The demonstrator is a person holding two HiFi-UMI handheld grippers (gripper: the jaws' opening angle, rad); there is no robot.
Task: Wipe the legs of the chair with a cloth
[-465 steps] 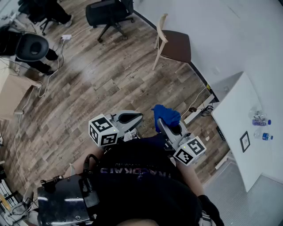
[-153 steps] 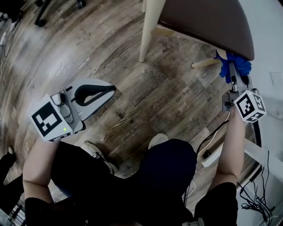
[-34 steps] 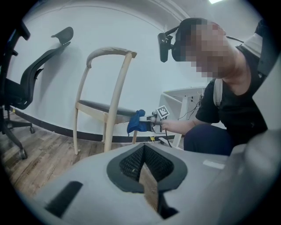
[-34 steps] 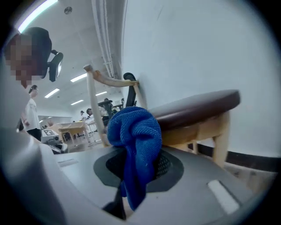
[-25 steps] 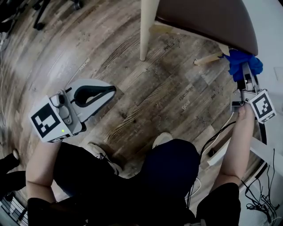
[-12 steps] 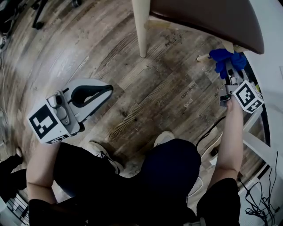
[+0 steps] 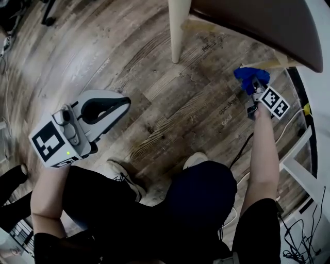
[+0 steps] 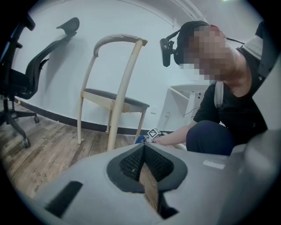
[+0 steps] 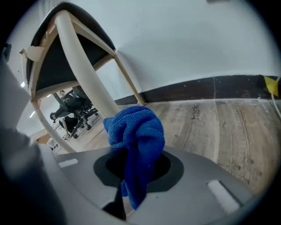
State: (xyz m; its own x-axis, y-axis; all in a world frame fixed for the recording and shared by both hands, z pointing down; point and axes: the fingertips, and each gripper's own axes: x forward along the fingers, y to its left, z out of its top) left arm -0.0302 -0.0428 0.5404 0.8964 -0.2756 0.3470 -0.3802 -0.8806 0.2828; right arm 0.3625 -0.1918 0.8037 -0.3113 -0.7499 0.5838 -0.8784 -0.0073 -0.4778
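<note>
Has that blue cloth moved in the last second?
Yes. The cloth, clamped in the right gripper, has slid down the chair leg, away from the seat and toward the leg's foot on the floor.

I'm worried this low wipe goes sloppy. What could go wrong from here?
1. The blue cloth is a bunched wad in the jaws of the right gripper; it may touch little of the chair leg or pull loose.
2. The left gripper hangs away from the chair, so rubbing might shove it.
3. A black cable beside the right arm might snag.
</note>
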